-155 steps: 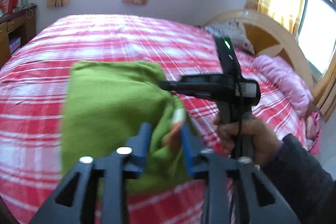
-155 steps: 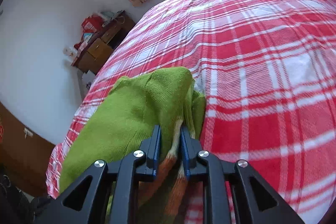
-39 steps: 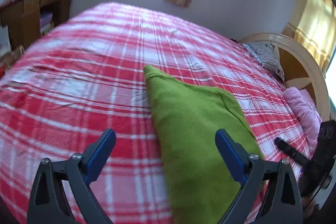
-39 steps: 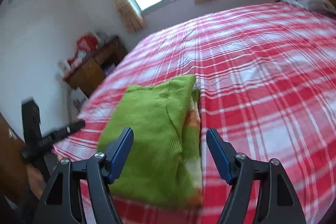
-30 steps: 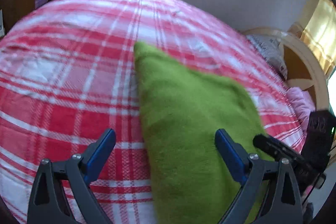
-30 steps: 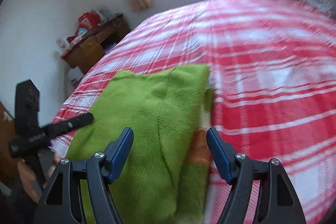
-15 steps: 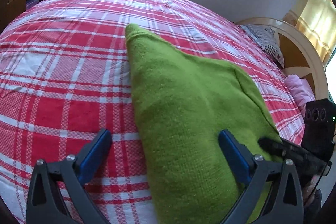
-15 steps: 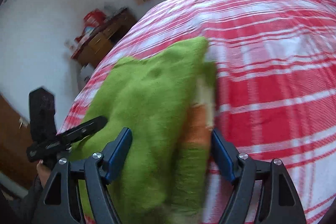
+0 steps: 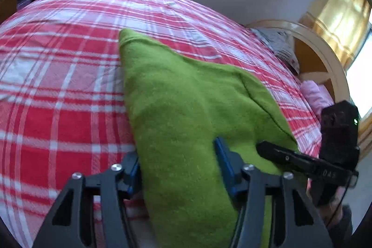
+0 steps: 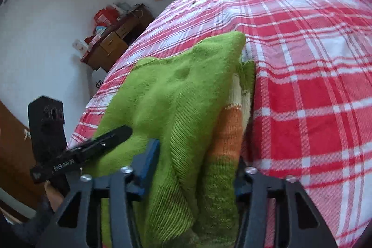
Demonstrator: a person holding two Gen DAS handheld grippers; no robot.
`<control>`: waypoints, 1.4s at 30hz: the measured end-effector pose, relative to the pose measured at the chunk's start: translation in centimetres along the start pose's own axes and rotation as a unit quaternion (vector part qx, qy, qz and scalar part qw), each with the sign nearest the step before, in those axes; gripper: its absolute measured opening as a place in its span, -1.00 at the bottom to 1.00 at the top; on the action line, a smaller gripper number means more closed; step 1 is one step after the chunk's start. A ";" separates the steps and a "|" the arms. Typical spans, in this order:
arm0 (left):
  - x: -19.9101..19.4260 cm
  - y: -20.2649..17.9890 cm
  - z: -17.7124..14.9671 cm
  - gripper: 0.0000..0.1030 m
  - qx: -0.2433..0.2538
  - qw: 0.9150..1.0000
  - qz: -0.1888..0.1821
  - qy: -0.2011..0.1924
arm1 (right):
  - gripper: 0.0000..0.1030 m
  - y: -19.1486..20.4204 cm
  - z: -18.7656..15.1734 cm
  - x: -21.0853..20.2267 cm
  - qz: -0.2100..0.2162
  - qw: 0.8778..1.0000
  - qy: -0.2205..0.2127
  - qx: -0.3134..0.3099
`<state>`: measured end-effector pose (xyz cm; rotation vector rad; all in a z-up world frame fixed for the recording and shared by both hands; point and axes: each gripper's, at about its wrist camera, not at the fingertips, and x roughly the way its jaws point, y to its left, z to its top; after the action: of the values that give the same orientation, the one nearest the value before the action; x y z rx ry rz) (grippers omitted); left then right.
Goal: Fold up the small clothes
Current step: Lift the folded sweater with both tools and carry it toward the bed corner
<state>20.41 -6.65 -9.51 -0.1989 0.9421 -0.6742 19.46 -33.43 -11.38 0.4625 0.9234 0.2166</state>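
A folded green knitted sweater (image 9: pixel 186 97) lies on the red-and-white checked bed (image 9: pixel 58 97). My left gripper (image 9: pixel 177 162) straddles its near left corner; the jaws are closing, with flat fabric between the blue pads. From the other side, my right gripper (image 10: pixel 196 164) straddles the sweater (image 10: pixel 174 90) at its ribbed hem, beside the orange and cream stripes (image 10: pixel 230 131). Its jaws are closing too, the far pad half hidden under the edge. One black finger (image 9: pixel 279 155) of the right gripper shows in the left wrist view.
A curved wooden headboard (image 9: pixel 325 57) with a pink pillow (image 9: pixel 313 94) and a patterned pillow (image 9: pixel 279 43) stands at the bed's right end. A cluttered wooden desk (image 10: pixel 109 45) stands by the wall. The checked bedcover (image 10: pixel 313 85) stretches beyond the sweater.
Both grippers' jaws have narrowed from wide open and now sit close around the sweater's near edge. The sweater, held up earlier, lies folded on the bed.
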 end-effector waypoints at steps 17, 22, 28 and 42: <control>-9.2 -3.4 -9.6 0.34 0.049 0.992 0.054 0.106 | -0.24 6.1 -12.8 -8.3 0.059 0.996 0.069 -0.002; -7.6 -1.7 -9.0 0.93 0.024 0.993 0.083 0.081 | 0.19 6.4 -13.4 -8.6 -0.021 1.000 0.008 -0.016; -6.7 -2.2 -9.2 0.95 0.044 0.994 0.084 0.061 | 0.57 5.5 -13.8 -7.0 -0.017 0.999 -0.038 0.010; -8.0 -5.7 -10.2 -0.23 0.081 0.992 0.093 0.024 | -0.24 8.1 -15.4 -7.6 -0.025 0.999 -0.031 -0.004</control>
<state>6.54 -4.89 -7.58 0.0501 0.9344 -0.5812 2.71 -24.65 -10.04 0.4369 0.8713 0.1599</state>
